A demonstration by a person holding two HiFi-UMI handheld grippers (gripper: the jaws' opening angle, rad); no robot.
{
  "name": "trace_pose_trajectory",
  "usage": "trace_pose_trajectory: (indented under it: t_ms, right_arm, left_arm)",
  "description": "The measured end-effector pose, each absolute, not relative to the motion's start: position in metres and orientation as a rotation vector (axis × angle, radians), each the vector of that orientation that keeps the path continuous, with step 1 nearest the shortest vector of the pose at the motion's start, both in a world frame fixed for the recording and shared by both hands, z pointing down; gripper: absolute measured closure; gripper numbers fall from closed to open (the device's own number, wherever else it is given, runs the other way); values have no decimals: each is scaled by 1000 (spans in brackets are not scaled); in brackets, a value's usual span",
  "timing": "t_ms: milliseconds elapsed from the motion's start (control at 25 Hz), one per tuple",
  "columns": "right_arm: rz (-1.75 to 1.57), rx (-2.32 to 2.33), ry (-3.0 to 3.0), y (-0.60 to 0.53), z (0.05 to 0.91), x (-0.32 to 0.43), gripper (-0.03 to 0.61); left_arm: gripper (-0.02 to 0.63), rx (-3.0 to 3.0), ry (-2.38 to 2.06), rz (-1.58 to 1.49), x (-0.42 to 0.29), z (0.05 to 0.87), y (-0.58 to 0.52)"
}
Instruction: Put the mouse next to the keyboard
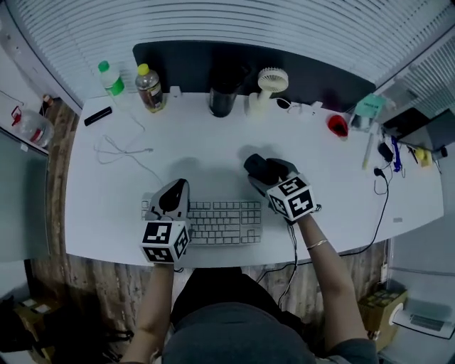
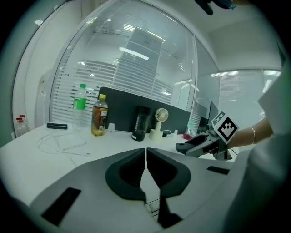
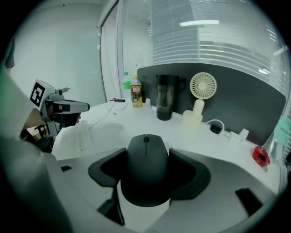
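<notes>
Setting: an office workstation.
Desk: a white desk [image 1: 213,146], with a keyboard [image 1: 226,222] beneath the left jaws.
Backdrop: a dark partition screen [image 1: 185,64] and slatted blinds [image 1: 213,21], far ahead of the jaws.
Clutter: a desk fan [image 1: 272,80], two drink bottles [image 1: 149,88] and a loose cable [image 1: 124,151], between the jaws and the screen.

Black mouse [image 3: 145,170] sits upright, just beyond the white keyboard [image 1: 224,222], at its right end.

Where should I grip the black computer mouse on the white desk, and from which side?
Across the two long flanks of the black rounded plastic mouse, approached from its rear: the flanks are its narrowest, flattest span, and the domed top would likely slip. The right tongs are set exactly so.
</notes>
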State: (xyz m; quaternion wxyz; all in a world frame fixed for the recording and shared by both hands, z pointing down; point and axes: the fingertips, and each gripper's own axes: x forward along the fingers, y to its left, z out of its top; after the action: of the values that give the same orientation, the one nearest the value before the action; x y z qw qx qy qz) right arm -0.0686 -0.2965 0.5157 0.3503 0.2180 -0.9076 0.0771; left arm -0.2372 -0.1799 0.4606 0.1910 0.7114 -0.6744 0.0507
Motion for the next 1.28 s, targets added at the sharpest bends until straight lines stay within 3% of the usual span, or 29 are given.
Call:
trace_pose_trajectory:
  t_ms: [400,1280]
  right_arm:
    - [343,820,-2280,-287,521,24,282]
    - [605,1187,-2178,-232,534,147,282]
  left_arm:
    - [584,2157,-1740,194,-176,458,-204]
    - [584,2324,-1512,273,-70,465,-219]
